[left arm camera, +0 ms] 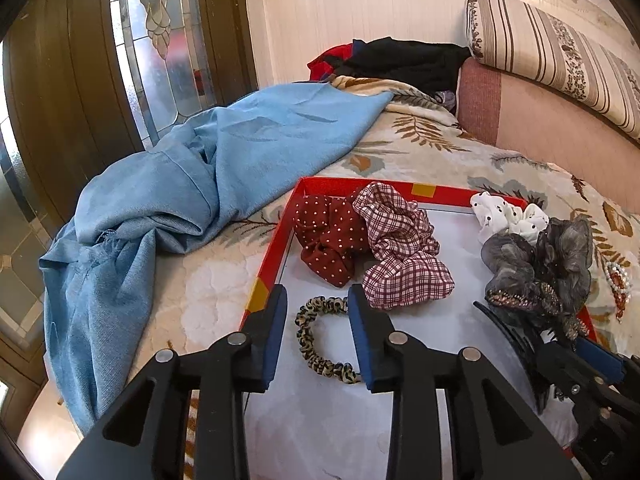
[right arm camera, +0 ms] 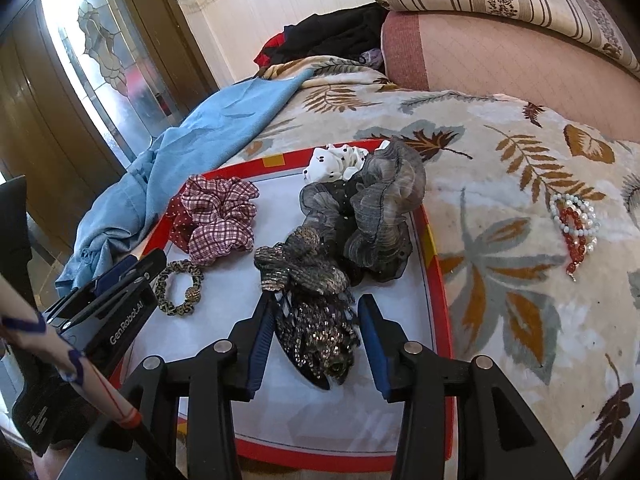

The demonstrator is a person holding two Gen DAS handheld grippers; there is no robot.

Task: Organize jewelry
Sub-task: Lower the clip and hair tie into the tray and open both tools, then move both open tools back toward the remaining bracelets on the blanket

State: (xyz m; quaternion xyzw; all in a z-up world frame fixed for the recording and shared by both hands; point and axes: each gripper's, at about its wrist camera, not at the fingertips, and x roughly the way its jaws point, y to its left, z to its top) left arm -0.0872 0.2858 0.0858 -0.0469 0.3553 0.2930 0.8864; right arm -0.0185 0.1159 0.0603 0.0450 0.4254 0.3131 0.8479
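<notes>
While the left gripper stood released around the leopard hair tie near the tray's left edge, the right gripper straddled the sequined clip, ungripped.

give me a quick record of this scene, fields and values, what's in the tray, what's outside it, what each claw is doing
surface: leaf-print blanket
tray: red rim, white floor
in tray: plaid scrunchie; red dotted scrunchie; white dotted scrunchie; grey scrunchie
outside tray: bead bracelets
left claw: open around leopard hair tie
right claw: open around sequin clip
</notes>
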